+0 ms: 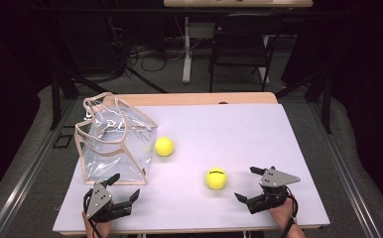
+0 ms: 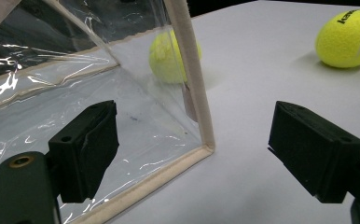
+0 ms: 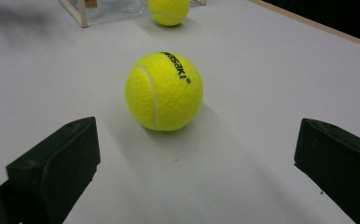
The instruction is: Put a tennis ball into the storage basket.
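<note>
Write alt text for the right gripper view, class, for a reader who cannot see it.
A yellow tennis ball with black lettering sits on a white table, just ahead of the right gripper, whose two black jaws stand wide open and clear of it. A second tennis ball lies farther off, beside a clear bag.

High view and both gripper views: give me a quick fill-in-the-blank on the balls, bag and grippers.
1. The number of tennis balls on the table is ____.
2. The clear bag stands nearest the ____ gripper.
3. The right gripper has its jaws ____, with the printed ball ahead of them.

Missing words: two; left; open
</note>
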Motion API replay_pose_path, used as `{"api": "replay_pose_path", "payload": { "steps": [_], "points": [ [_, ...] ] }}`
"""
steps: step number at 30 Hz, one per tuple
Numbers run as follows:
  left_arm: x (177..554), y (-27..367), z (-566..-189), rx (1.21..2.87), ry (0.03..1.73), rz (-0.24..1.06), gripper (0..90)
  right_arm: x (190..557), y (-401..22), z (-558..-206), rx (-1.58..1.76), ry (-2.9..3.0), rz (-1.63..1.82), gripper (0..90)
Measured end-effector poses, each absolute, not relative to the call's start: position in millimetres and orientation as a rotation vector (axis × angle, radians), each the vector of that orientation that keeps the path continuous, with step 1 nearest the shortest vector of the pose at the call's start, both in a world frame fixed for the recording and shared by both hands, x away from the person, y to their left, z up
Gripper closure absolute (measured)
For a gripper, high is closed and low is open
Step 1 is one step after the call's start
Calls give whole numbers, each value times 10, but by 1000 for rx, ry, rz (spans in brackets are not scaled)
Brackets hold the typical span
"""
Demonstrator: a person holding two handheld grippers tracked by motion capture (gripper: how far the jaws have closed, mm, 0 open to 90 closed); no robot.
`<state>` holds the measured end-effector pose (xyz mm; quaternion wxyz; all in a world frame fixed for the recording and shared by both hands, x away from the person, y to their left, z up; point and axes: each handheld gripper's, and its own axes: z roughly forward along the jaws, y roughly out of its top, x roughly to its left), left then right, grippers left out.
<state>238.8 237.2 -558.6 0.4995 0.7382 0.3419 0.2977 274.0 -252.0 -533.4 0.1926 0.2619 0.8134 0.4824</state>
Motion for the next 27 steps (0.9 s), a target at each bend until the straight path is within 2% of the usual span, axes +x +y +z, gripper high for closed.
{"api": "replay_pose_path", "payload": {
  "steps": [27],
  "points": [
    [2410, 2378, -5577, 1789, 818, 717, 158, 2927, -2245, -5061, 736, 2432, 1263, 0]
  ]
}}
